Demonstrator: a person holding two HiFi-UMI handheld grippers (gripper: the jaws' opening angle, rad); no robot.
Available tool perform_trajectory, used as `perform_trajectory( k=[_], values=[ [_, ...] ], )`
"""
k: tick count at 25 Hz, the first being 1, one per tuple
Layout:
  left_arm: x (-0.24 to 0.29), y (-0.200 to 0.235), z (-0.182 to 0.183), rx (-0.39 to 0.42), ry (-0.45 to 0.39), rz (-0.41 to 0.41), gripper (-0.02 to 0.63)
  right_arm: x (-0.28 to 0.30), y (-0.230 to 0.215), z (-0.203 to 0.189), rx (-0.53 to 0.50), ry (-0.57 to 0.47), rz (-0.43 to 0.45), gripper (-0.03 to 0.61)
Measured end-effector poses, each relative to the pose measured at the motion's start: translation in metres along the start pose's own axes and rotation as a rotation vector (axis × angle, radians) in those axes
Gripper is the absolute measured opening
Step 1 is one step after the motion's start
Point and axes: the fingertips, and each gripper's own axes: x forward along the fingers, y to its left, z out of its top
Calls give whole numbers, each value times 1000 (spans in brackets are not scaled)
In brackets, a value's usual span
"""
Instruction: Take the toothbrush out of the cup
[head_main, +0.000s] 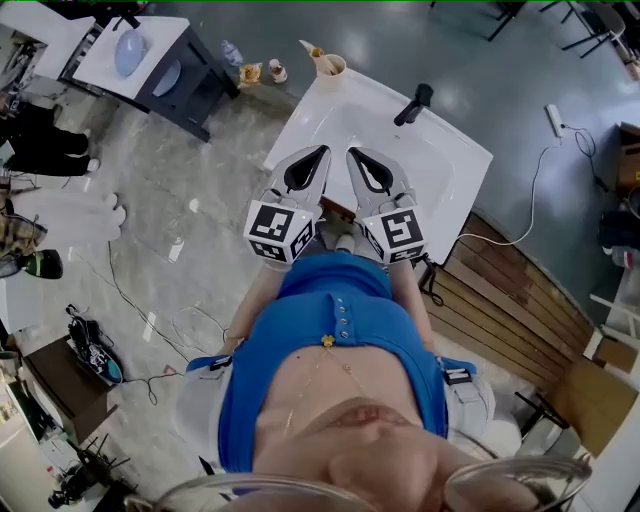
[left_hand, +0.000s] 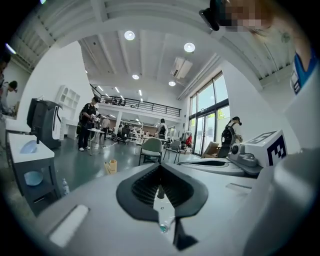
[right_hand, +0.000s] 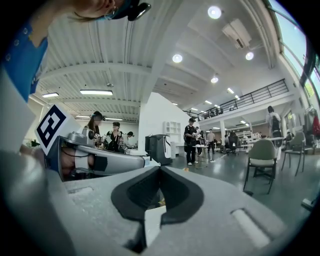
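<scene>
The pale toothbrush (head_main: 311, 49) stands tilted in the small cup (head_main: 331, 66) at the white washbasin's (head_main: 440, 165) far corner. The left gripper (head_main: 322, 152) and right gripper (head_main: 352, 153) are both clenched on nothing, well apart from it.

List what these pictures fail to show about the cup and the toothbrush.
- Head view: the cup is too small; what stands in it cannot be identified.
- Gripper views: each gripper's own body blocks the lower frame; no cup can be identified there.
- Head view: the left gripper and right gripper cover the near part of the counter.
</scene>
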Motion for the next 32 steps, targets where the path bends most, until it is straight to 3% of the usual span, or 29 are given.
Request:
perform_trajectory(
  k=[8, 19, 32],
  values=[
    [42, 36, 16, 16, 32, -151, 2, 46, -26, 7, 7, 20, -129, 2],
    [70, 96, 12, 21, 79, -274, 2, 103, -35, 1, 16, 44, -261, 2],
    [105, 151, 0, 36, 130, -340, 2, 123, -48, -12, 48, 71, -427, 2]
  ],
)
